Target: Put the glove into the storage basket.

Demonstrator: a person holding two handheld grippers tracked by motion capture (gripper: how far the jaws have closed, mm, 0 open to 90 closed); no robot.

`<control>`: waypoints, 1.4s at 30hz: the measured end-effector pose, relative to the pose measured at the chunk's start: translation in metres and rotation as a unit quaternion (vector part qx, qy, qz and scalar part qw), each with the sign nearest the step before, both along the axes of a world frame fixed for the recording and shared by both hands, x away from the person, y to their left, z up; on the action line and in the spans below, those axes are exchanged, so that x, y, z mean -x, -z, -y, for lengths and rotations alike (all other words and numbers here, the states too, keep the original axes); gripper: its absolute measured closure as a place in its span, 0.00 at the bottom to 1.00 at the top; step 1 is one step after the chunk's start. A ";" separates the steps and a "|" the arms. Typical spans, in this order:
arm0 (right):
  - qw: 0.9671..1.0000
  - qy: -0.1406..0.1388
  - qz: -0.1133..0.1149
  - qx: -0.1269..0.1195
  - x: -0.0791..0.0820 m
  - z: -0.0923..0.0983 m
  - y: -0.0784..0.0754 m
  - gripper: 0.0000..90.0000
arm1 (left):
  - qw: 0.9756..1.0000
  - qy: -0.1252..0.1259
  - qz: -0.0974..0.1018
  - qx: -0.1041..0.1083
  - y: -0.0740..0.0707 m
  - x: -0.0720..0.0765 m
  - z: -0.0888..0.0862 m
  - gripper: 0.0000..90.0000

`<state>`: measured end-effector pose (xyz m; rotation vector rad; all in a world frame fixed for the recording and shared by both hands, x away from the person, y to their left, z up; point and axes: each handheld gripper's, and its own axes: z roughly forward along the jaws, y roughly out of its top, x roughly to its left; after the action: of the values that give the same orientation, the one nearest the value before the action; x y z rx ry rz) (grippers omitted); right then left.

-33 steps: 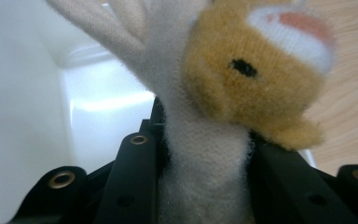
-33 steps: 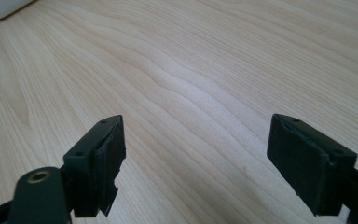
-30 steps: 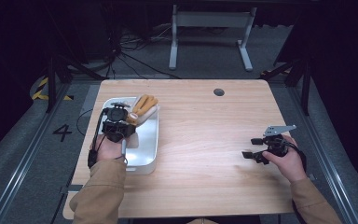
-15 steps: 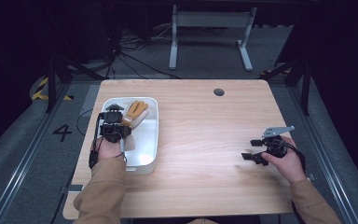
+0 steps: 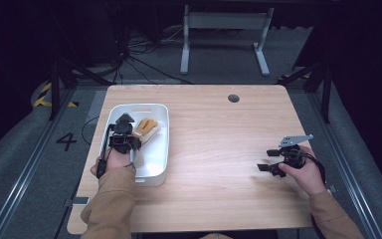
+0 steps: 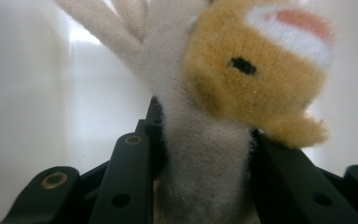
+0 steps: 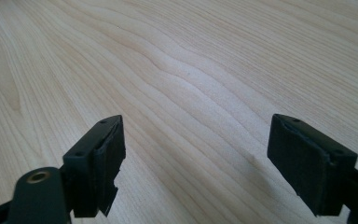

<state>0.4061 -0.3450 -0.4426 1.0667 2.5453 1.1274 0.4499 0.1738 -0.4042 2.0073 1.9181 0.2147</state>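
Over the white tray (image 5: 161, 149): your left gripper (image 6: 205, 154) grips the plush toy (image 6: 242, 88).
Right of tray: your right gripper (image 7: 196, 158) rests on the table (image 5: 219, 149), jaws apart.

High view overlooks the table (image 5: 219, 164); gripper views sit close above it.

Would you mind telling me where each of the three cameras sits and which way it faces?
High view: above the person's side, looking forward and down on the table; forearms, left gripper over the white bin, right gripper.
Left gripper view: rides the left gripper, looking along both black jaws, clamped on the plush toy against the bin wall.
Right gripper view: rides the right gripper, jaws apart over bare wood.
Shared: high and left gripper views both show the toy.
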 end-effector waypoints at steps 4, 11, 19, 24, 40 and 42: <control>1.000 -0.001 -0.002 0.000 0.000 0.000 0.001 0.22 | 1.000 -0.001 -0.004 0.000 0.004 -0.002 0.000 0.75; 1.000 -0.001 0.000 -0.001 0.000 0.001 0.001 0.22 | 1.000 0.021 -0.016 0.016 0.009 -0.005 0.002 0.54; 1.000 0.000 0.002 -0.003 0.000 0.001 0.000 0.22 | 0.998 0.033 -0.045 -0.007 0.009 -0.008 0.009 0.28; 1.000 -0.002 0.003 -0.005 0.000 0.001 -0.001 0.22 | 0.999 0.036 -0.028 -0.023 0.003 -0.006 0.009 0.19; 1.000 0.000 0.006 -0.006 0.000 0.003 -0.001 0.21 | 0.987 0.085 0.132 0.033 -0.056 0.036 0.023 0.18; 1.000 0.001 0.007 -0.005 0.000 0.003 -0.001 0.21 | 0.984 0.099 0.141 0.041 -0.060 0.039 0.027 0.19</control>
<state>0.4059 -0.3479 -0.4418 1.0615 2.5301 1.1434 0.4104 0.1463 -0.3446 1.9768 1.5217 0.3427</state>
